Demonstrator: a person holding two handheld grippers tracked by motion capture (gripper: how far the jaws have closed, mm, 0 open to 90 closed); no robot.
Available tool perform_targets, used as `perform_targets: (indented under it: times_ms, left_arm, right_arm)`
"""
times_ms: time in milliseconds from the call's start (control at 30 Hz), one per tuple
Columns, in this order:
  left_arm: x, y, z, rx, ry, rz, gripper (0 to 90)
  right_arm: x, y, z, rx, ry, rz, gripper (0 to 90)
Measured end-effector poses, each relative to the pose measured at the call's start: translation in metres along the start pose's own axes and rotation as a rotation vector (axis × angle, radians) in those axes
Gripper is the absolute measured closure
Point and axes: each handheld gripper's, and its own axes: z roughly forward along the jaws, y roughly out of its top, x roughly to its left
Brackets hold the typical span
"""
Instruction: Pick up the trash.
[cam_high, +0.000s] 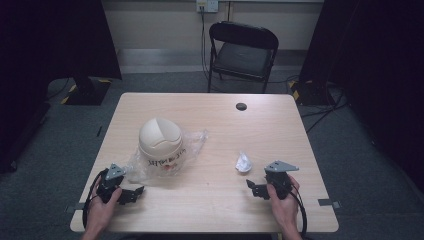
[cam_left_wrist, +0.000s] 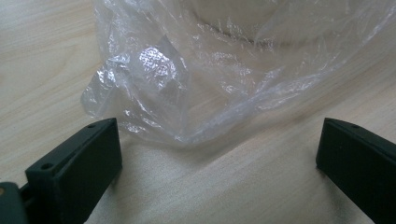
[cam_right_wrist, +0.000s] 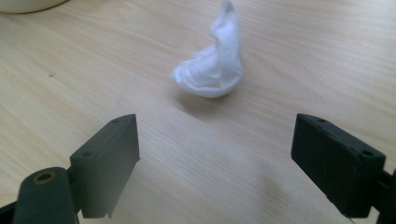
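The crumpled white tissue lies on the counter just ahead of the right gripper, centred between its jaws, which stand wide and empty. It looks feather-light and soft, likely to squash and slide, so a pinch across its bulky base seems best. Farther left, a cream domed bin sits on a clear plastic bag. The bag's edge lies just before the left gripper, whose jaws are also wide.

A black folding chair is set at top centre, before a pale wall; grey carpet is spread below.
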Motion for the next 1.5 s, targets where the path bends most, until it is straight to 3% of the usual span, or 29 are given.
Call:
perform_targets:
  times_ms: [67, 267, 400, 600, 733, 1033, 1500]
  left_arm:
    - [0.0, 0.0, 0.0, 0.0, 0.0, 0.0, 0.0]
    - [0.0, 0.0, 0.0, 0.0, 0.0, 0.0, 0.0]
    - [0.0, 0.0, 0.0, -0.001, 0.0, -0.001, 0.0]
    - [0.0, 0.0, 0.0, 0.0, 0.0, -0.001, 0.0]
    - [0.0, 0.0, 0.0, -0.001, 0.0, -0.001, 0.0]
    - [0.0, 0.0, 0.0, 0.002, 0.0, 0.002, 0.0]
    - [0.0, 0.0, 0.0, 0.002, -0.001, 0.002, 0.0]
  right_arm:
    - [0.005, 0.004, 0.0, -0.007, -0.004, -0.037, 14.7]
    - [0.015, 0.013, 0.001, -0.004, 0.057, -0.076, 15.2]
    - [0.021, 0.023, 0.002, -0.021, 0.131, -0.1, 14.6]
    - [0.03, 0.037, 0.009, -0.027, 0.199, -0.12, 14.8]
    - [0.038, 0.044, 0.014, -0.032, 0.194, -0.146, 14.8]
    - [0.055, 0.07, 0.026, -0.051, 0.276, -0.165, 14.7]
    - [0.079, 0.111, 0.044, -0.051, 0.346, -0.235, 15.8]
